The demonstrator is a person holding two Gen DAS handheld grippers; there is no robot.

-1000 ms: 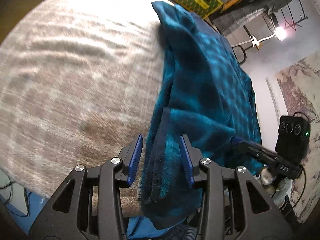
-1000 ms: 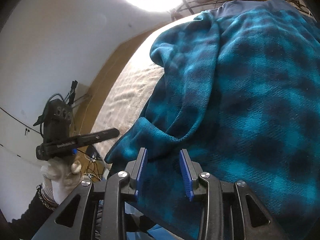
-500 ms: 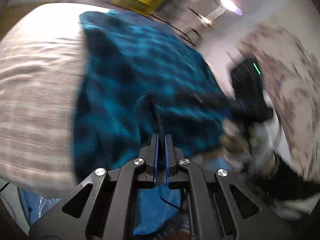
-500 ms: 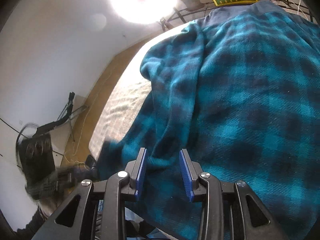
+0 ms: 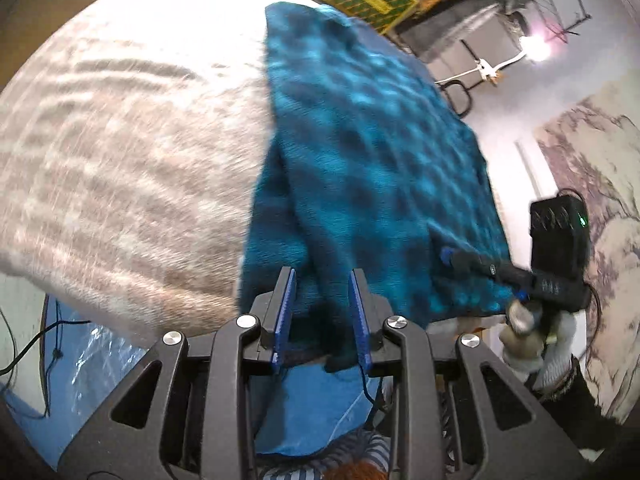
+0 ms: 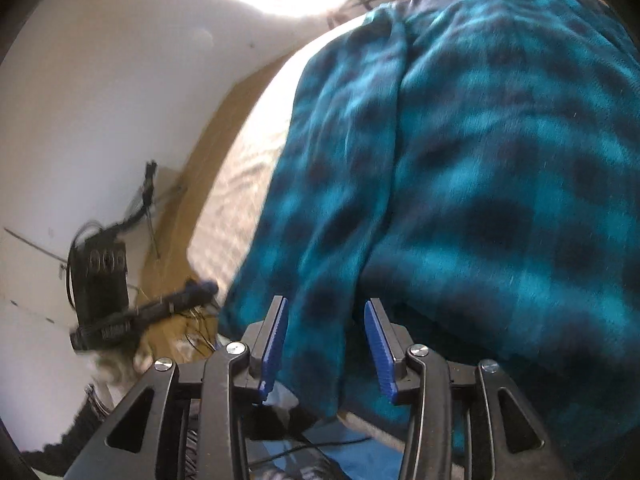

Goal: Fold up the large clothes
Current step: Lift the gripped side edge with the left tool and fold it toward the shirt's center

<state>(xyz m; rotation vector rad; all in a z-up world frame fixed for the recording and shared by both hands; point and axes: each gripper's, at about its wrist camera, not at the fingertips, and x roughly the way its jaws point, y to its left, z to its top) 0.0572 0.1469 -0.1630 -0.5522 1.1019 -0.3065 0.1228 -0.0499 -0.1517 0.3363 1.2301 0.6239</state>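
Teal plaid fleece garment [image 5: 360, 152] lies spread on the beige bed cover [image 5: 120, 168], near edge hanging off the side. Left gripper [image 5: 322, 316] is open, sleeve strip btwn its fingers, not pinched. Right gripper [image 6: 326, 344] is open too, straddling a hanging fold. Fabric looks soft, thick, floppy, light-ish; prob best grabbed at hem or sleeve edge.

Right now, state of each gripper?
Left gripper: open, around an edge of the teal plaid fleece garment, not clamped.
Right gripper: open, garment fold between its jaws.
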